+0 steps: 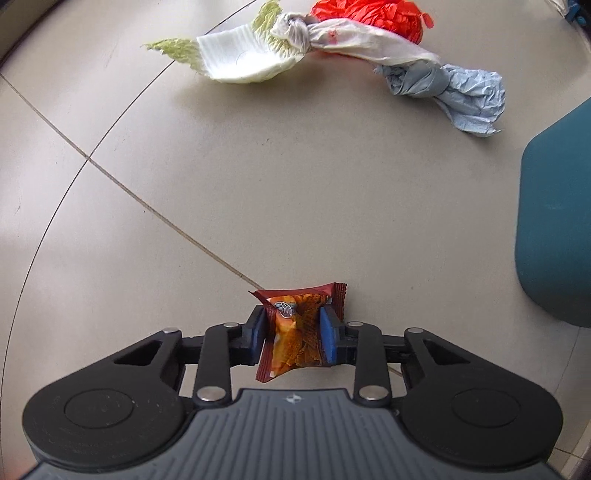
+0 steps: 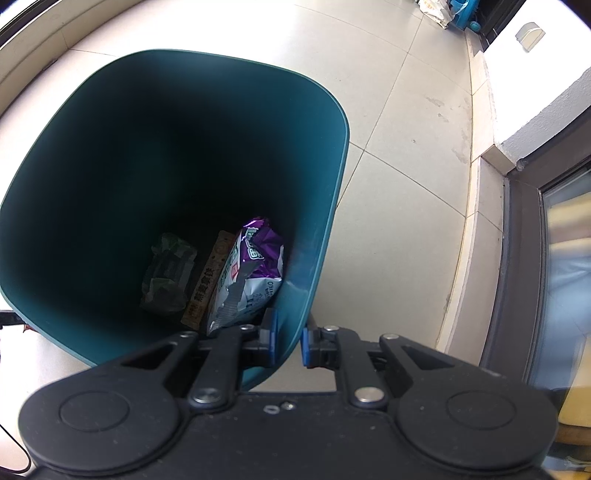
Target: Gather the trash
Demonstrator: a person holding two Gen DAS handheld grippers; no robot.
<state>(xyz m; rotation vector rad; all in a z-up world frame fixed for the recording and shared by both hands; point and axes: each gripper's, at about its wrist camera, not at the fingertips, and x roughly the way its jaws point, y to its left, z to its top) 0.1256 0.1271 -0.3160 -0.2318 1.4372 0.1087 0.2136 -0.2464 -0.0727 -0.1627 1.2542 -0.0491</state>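
My left gripper (image 1: 293, 332) is shut on a red and orange snack wrapper (image 1: 299, 332), held above the tiled floor. Farther off on the floor lie a cabbage leaf (image 1: 236, 61), a knotted white bag (image 1: 332, 38), a red plastic bag (image 1: 373, 16) and a crumpled blue-grey bag (image 1: 454, 92). My right gripper (image 2: 288, 341) is shut on the near wall of a teal trash bin (image 2: 325, 229), one pad inside and one outside. Inside the bin lie a purple snack bag (image 2: 251, 269), a brown wrapper (image 2: 207, 280) and a dark green packet (image 2: 166, 277).
The teal bin's side (image 1: 557, 229) shows at the right edge of the left wrist view. A wall base and a glass door frame (image 2: 524, 258) run along the right of the bin. Blue and white items (image 2: 454, 14) stand far back.
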